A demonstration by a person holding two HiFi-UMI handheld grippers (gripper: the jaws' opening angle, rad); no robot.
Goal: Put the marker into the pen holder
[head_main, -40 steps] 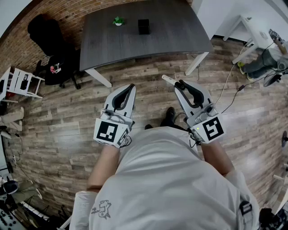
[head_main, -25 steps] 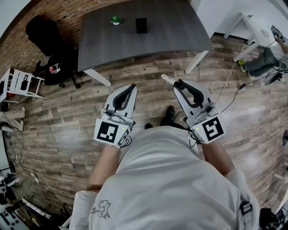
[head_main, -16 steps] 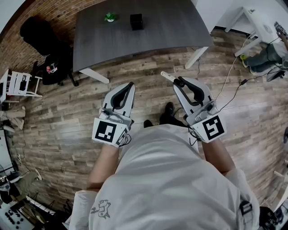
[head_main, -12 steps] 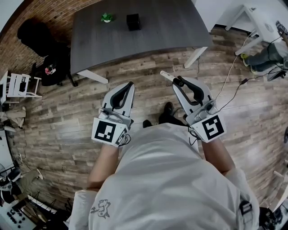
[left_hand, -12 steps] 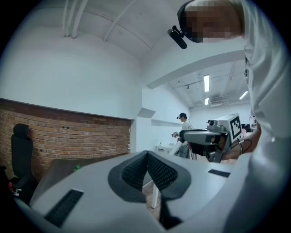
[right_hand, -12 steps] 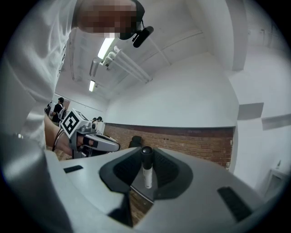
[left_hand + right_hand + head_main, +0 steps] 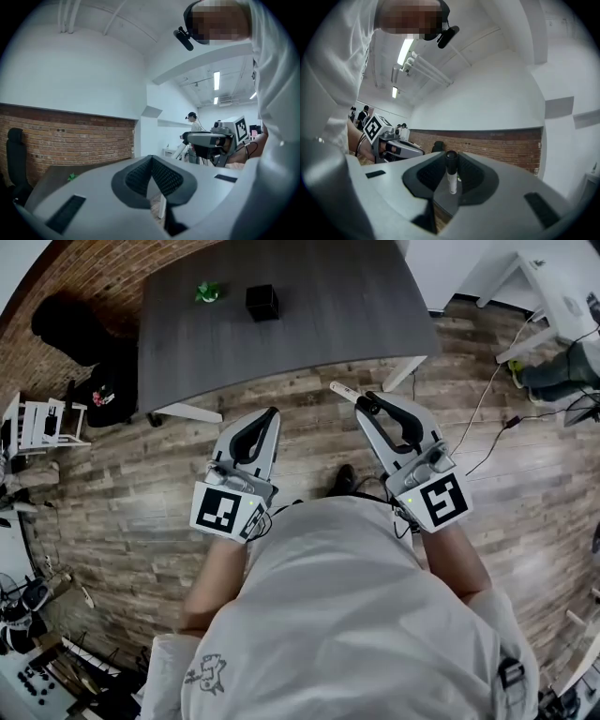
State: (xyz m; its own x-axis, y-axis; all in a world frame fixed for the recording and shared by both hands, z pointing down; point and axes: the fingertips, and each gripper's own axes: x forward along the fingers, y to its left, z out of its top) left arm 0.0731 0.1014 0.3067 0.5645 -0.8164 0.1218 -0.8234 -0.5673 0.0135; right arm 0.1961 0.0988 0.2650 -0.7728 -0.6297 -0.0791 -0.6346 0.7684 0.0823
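So, marker [image 7: 343, 395]: clamped in the right gripper [image 7: 367, 403], gripped near its dark end, with the white end sticking out toward 10 o'clock over the floor.
left gripper [image 7: 272, 414]: jaws closed on each other, nothing between them.
pen holder [image 7: 262, 302]: black cube on the grey table [image 7: 356, 296], well apart from the marker, at about 11 o'clock from it. A small green thing [image 7: 207, 291] sits near it at 9 o'clock.
risk, slip: most of the marker hangs free of the pads, so a knock on the long end could pivot it out.
risk, miss: the holder mouth looks small. If the marker isn't turned upright first, it likely hits the rim and shoves the cube.
risk, table edge: the near edge lies between grippers and holder, so a low reach could catch it.
room: open floor at 12 o'clock and bare tabletop around the holder. Cables [image 7: 511, 420] at 3 o'clock and a chair [image 7: 66, 324] at 10 o'clock are both off the path.
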